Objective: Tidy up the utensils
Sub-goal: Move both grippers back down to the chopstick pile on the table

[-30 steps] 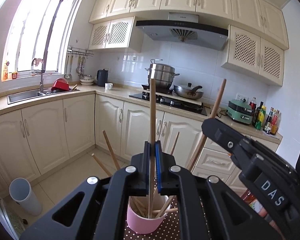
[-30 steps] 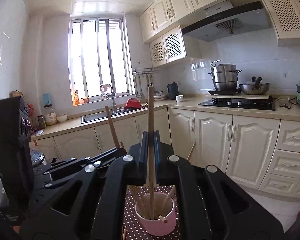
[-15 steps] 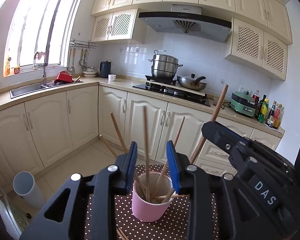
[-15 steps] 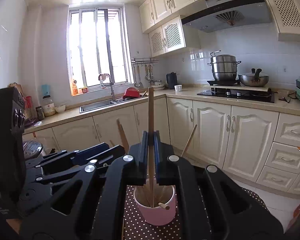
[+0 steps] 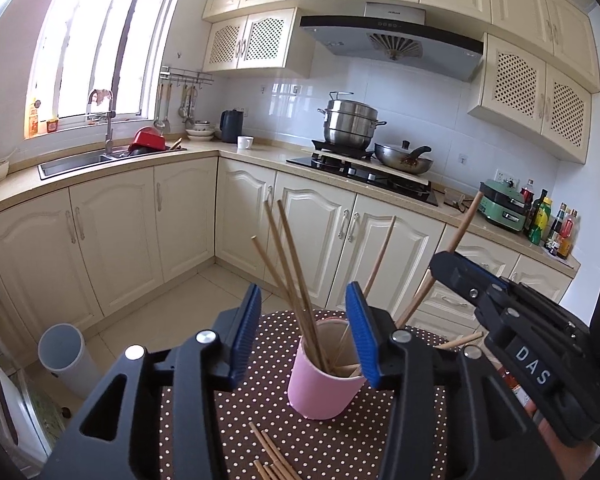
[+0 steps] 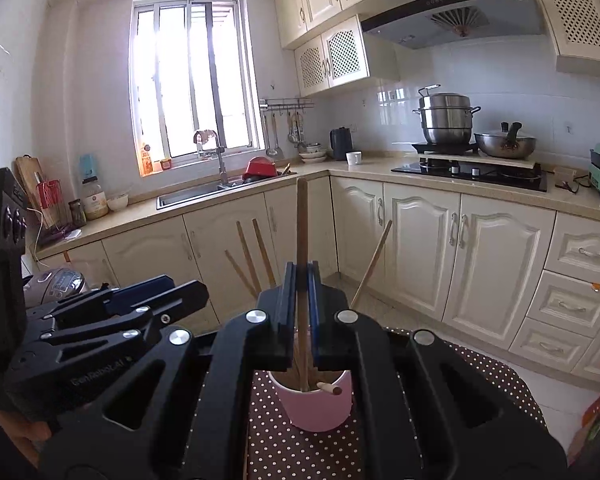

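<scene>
Since a second ago your left tongs (image 5: 306, 330) have let go of the chopstick they clamped: their jaws have just been opening, and that stick now stands loose in the pink cup (image 5: 325, 376) with the others, leaning left, touched by neither blue pad. The left tongs are released, with the cup and its bundle of chopsticks (image 5: 290, 268) showing in the gap between the pads, further off than the fingertips. Your right tongs (image 6: 301, 284) are clenched on a single upright chopstick (image 6: 301, 224); its lower end reaches down into the pink cup (image 6: 320, 406), its upper end rises well above the pads. In the left wrist view the right tongs (image 5: 446, 266) come in from the right, gripping that chopstick at a slant above the cup. In the right wrist view the left tongs (image 6: 172, 294) lie to the left of the cup, seen side-on. The cup stands upright on the table (image 5: 268, 360), which wears a brown cloth with white dots. More chopsticks sit in the cup: two or three leaning left, one leaning right, one short end resting across the rim (image 6: 329, 388). A loose handful of chopsticks (image 5: 270, 456) lies flat on the cloth on the near side of the cup, apart from it. Behind it all: cream cabinets, sink under the window, steel pots on the hob.
</scene>
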A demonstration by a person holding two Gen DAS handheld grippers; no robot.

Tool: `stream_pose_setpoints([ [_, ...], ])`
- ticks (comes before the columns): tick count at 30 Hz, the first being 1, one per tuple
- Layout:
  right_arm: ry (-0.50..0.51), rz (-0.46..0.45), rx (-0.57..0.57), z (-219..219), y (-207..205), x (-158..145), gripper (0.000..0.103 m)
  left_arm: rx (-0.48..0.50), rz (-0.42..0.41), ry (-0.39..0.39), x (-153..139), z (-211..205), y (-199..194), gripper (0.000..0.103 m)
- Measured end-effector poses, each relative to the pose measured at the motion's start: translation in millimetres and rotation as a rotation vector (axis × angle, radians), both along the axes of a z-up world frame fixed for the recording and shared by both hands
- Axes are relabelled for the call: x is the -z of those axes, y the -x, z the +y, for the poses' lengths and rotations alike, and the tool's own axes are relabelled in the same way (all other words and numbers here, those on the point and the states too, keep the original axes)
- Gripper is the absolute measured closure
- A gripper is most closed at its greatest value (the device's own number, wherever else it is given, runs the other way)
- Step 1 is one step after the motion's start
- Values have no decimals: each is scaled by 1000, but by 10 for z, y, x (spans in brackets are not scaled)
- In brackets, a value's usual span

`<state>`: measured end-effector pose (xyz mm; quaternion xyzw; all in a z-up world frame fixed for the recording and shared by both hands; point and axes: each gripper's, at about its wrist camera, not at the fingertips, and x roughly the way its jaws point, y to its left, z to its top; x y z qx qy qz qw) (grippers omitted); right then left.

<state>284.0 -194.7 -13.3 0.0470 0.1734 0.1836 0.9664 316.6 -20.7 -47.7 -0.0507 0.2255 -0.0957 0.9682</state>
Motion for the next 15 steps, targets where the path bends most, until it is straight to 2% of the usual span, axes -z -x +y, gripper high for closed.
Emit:
stream_pose_setpoints([
  [6, 1, 43, 3, 5, 23, 76, 96, -13, 19, -6, 22, 77, 78, 56],
  [15, 10, 42, 12, -9, 188, -24, 96, -22, 27, -28, -45, 134, 262, 52],
])
